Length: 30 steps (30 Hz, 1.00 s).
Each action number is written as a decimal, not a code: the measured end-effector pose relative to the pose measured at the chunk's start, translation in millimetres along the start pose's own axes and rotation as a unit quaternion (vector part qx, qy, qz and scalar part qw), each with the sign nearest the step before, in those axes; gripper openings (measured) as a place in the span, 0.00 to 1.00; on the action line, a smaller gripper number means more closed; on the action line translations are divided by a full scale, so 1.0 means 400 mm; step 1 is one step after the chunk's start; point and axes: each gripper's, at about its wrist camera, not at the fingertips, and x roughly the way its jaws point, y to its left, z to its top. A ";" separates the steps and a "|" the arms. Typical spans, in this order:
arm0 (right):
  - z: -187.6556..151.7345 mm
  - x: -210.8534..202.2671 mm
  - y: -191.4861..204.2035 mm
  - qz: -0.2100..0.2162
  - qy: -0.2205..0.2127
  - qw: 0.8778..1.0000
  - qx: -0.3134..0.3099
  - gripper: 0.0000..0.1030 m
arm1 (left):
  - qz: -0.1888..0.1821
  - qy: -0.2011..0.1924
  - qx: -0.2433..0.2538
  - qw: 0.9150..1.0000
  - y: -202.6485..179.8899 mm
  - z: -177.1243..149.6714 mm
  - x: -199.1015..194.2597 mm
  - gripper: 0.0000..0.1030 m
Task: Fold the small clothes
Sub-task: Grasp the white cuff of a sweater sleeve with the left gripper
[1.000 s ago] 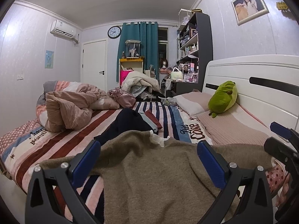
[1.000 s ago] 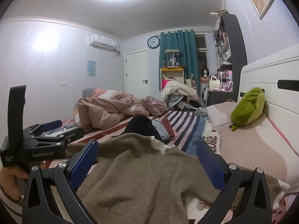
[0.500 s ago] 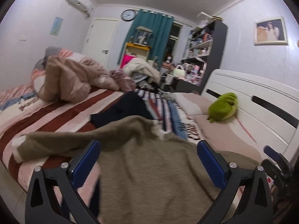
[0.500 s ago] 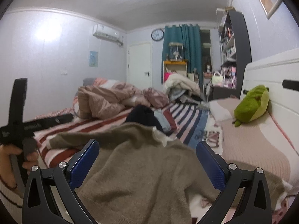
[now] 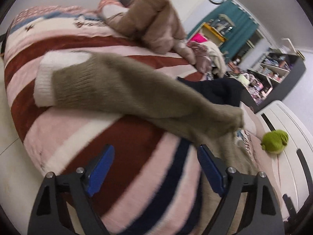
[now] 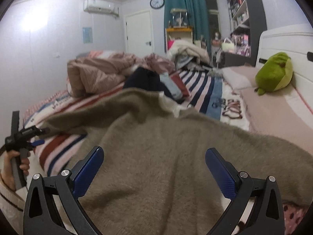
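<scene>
Left gripper point(image 5: 154, 168) lower, nearer fuzzy sweater point(image 5: 121, 90)

walls: pale | curtain point(image 6: 185, 13): teal | door point(image 6: 139, 31): white | headboard point(image 6: 283, 39): white

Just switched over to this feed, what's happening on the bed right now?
A person is working on a taupe knit sweater spread over the striped bedspread, a hand-held gripper in each hand. The left hand-held gripper is beside the outstretched sleeve with its white cuff; its jaws are closing with only bedspread between them. The right hand-held gripper hovers open over the sweater's body. No fold yet.
</scene>
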 end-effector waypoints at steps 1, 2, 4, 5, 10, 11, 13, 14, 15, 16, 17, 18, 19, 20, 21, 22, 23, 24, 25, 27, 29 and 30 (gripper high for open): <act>-0.010 0.027 0.002 0.000 0.011 1.000 -0.001 1.00 | 0.002 -0.001 -0.005 1.000 0.018 0.007 0.007 0.82; -0.016 0.045 0.002 0.001 0.018 1.000 -0.001 1.00 | 0.007 -0.006 -0.010 1.000 0.037 0.014 0.014 0.82; -0.032 0.082 0.003 0.007 0.033 0.999 0.002 1.00 | 0.012 -0.015 -0.020 1.000 0.069 0.029 0.028 0.82; -0.036 0.096 0.003 0.010 0.038 0.999 0.004 1.00 | 0.015 -0.023 -0.029 0.999 0.091 0.040 0.036 0.82; -0.042 0.154 0.010 0.014 0.055 0.998 0.001 1.00 | -0.005 -0.052 -0.065 0.997 0.154 0.089 0.060 0.82; -0.040 0.162 0.009 0.013 0.056 0.998 0.000 1.00 | -0.006 -0.054 -0.067 0.996 0.156 0.098 0.068 0.77; -0.040 0.171 0.006 0.012 0.055 0.998 0.004 1.00 | 0.003 -0.052 -0.063 0.997 0.153 0.115 0.087 0.42; -0.040 0.173 0.004 0.012 0.054 0.998 0.007 1.00 | 0.004 -0.047 -0.061 0.997 0.145 0.122 0.096 0.15; -0.041 0.172 0.004 0.012 0.055 0.998 0.010 1.00 | -0.003 -0.047 -0.062 0.997 0.141 0.129 0.103 0.07; -0.044 0.172 0.000 0.011 0.054 0.998 0.014 1.00 | -0.015 -0.055 -0.057 0.997 0.129 0.134 0.097 0.04; -0.043 0.173 -0.001 0.010 0.055 0.998 0.016 1.00 | -0.014 -0.066 -0.047 0.997 0.119 0.136 0.084 0.03; -0.045 0.173 -0.004 0.009 0.056 0.998 0.019 1.00 | -0.009 -0.077 -0.032 0.997 0.098 0.142 0.071 0.03; -0.047 0.170 -0.006 0.009 0.056 0.998 0.022 1.00 | -0.008 -0.088 -0.017 0.996 0.076 0.147 0.052 0.03; -0.049 0.165 -0.012 0.009 0.056 0.998 0.026 1.00 | -0.012 -0.096 -0.007 0.995 0.056 0.154 0.035 0.03; -0.050 0.162 -0.015 0.010 0.056 0.998 0.030 1.00 | -0.016 -0.104 0.002 0.994 0.034 0.161 0.016 0.03; -0.050 0.154 -0.020 0.012 0.053 0.998 0.035 1.00 | -0.018 -0.115 0.017 0.993 0.001 0.168 -0.010 0.03; -0.050 0.148 -0.022 0.013 0.051 0.998 0.038 1.00 | -0.019 -0.122 0.028 0.992 -0.020 0.171 -0.027 0.02; -0.049 0.141 -0.025 0.013 0.048 0.998 0.040 1.00 | -0.026 -0.132 0.044 0.990 -0.054 0.174 -0.053 0.02; -0.048 0.129 -0.030 0.014 0.043 0.998 0.044 1.00 | -0.032 -0.139 0.054 0.988 -0.078 0.177 -0.073 0.02; -0.043 0.106 -0.037 0.018 0.032 0.998 0.049 1.00 | -0.044 -0.148 0.073 0.985 -0.129 0.181 -0.108 0.02; -0.041 0.083 -0.043 0.022 0.020 0.998 0.053 1.00 | -0.055 -0.151 0.100 0.982 -0.200 0.175 -0.141 0.02; -0.040 0.073 -0.047 0.023 0.015 0.998 0.054 1.00 | -0.069 -0.150 0.116 0.979 -0.244 0.167 -0.156 0.02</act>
